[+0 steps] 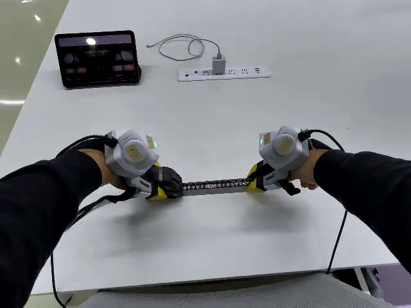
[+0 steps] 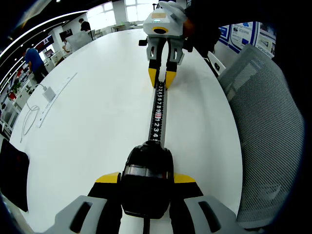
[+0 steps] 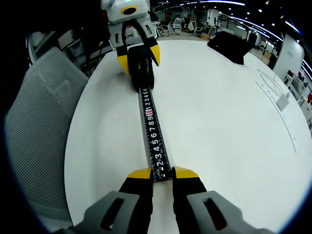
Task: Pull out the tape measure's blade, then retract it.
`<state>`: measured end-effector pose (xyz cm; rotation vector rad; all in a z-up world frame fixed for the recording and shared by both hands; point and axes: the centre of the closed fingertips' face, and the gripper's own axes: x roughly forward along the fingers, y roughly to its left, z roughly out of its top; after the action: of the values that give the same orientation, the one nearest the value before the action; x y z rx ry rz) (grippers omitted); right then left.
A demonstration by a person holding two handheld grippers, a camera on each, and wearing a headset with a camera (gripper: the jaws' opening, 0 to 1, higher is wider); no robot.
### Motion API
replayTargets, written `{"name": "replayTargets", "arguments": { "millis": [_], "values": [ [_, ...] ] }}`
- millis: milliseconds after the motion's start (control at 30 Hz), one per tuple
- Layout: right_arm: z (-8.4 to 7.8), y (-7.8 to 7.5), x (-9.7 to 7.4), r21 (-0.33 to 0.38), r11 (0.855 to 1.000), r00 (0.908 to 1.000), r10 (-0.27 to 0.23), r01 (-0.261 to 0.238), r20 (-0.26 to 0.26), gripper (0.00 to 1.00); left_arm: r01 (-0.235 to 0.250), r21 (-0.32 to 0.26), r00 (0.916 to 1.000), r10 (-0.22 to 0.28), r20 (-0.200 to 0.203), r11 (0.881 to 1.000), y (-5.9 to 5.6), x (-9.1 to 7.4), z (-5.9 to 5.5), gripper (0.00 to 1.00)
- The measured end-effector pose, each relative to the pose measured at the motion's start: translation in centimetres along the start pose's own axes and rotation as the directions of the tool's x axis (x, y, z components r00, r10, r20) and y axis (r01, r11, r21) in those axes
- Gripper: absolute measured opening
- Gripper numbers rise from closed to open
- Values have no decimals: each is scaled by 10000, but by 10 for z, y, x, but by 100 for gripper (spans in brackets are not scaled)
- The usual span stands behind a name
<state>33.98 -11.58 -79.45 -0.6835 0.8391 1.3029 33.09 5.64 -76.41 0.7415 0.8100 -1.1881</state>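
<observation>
Tape measure (image 1: 168, 183) lies on the white table (image 1: 257, 115) near its front edge, its black case (image 3: 141, 68) clamped between the jaws of the left gripper (image 2: 146, 178). From the case the blade (image 3: 152, 131) runs flat along the tabletop to the right gripper (image 3: 159, 173), whose jaws are pinched narrow on its free end; the end hook seems hidden between them. Farther back sit a tablet (image 1: 97, 58) and a power strip (image 1: 223, 72) with a charger (image 1: 219, 64) plugged in.

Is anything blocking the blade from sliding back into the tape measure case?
Nothing visible does: the blade runs straight along the table from the right tool to the case held by the left tool.
</observation>
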Motion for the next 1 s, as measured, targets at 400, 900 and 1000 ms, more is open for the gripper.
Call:
{"name": "replayTargets", "arguments": {
  "millis": [400, 900, 1000],
  "values": [
    [-6, 1, -6, 1, 10000, 10000, -43, 43, -41, 10, -3, 6, 10000, 3, -7, 10000, -1, -1, 1, 33],
    [-19, -4, -17, 61, 10000, 9998, -71, 72, -186, 10, -2, -12, 10000, 2, -17, 10000, -1, -1, 1, 33],
    [-20, -5, -19, 62, 9999, 9997, -88, 89, -217, 10, -2, -20, 10000, 2, -18, 10000, -1, -2, 1, 33]
  ]
}}
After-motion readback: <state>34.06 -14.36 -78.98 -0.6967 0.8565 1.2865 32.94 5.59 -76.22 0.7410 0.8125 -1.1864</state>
